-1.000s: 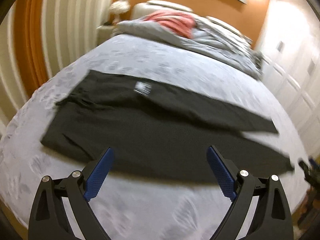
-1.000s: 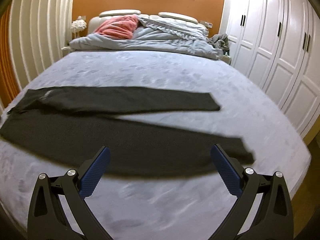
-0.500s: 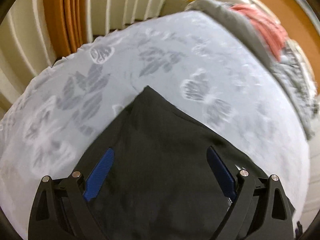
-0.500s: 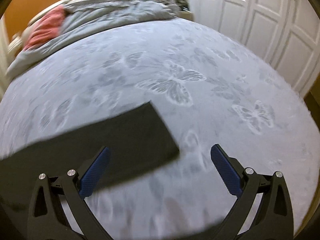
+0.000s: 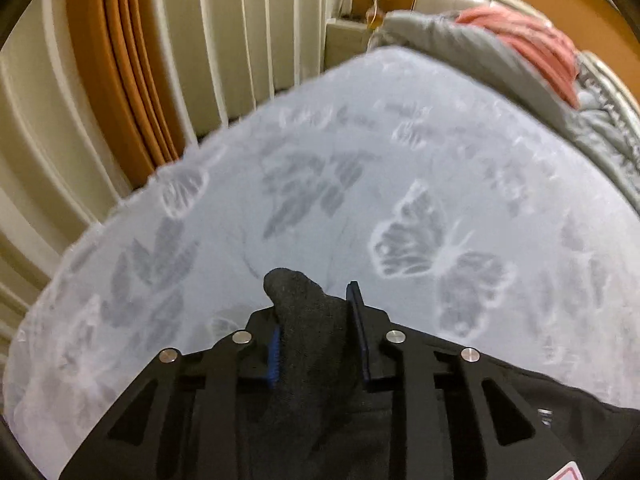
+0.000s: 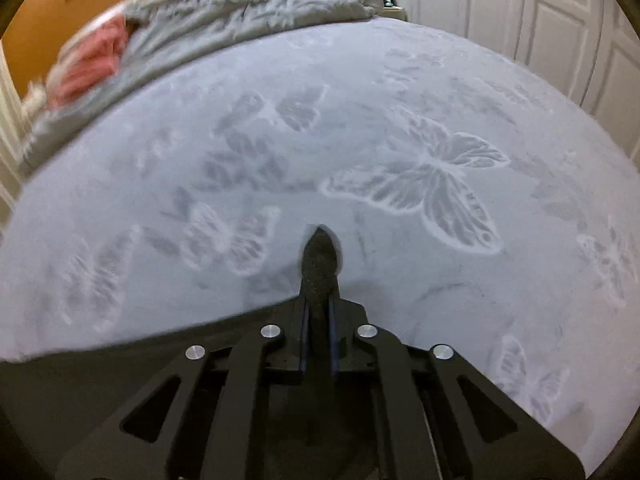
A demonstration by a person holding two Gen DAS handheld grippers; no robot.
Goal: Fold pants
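The dark grey pants (image 5: 308,312) lie on a pale bed cover with butterfly print (image 5: 360,200). My left gripper (image 5: 316,320) is shut on a bunched fold of the pants, which sticks out past the blue pads. More dark cloth trails off to the lower right. In the right wrist view my right gripper (image 6: 319,312) is shut on a narrow pinch of the pants (image 6: 320,256), and the cloth spreads to the lower left (image 6: 80,360). Most of the pants are hidden under both grippers.
A rumpled grey duvet (image 6: 240,12) and a pink pillow (image 5: 528,40) lie at the head of the bed. Cream and orange curtains (image 5: 120,80) hang past the bed's left edge. White wardrobe doors (image 6: 540,20) stand on the right.
Both grippers dropped onto the pants and closed. The left went from open over the waist end to shut on it. The right went from open by the leg end to shut on it.
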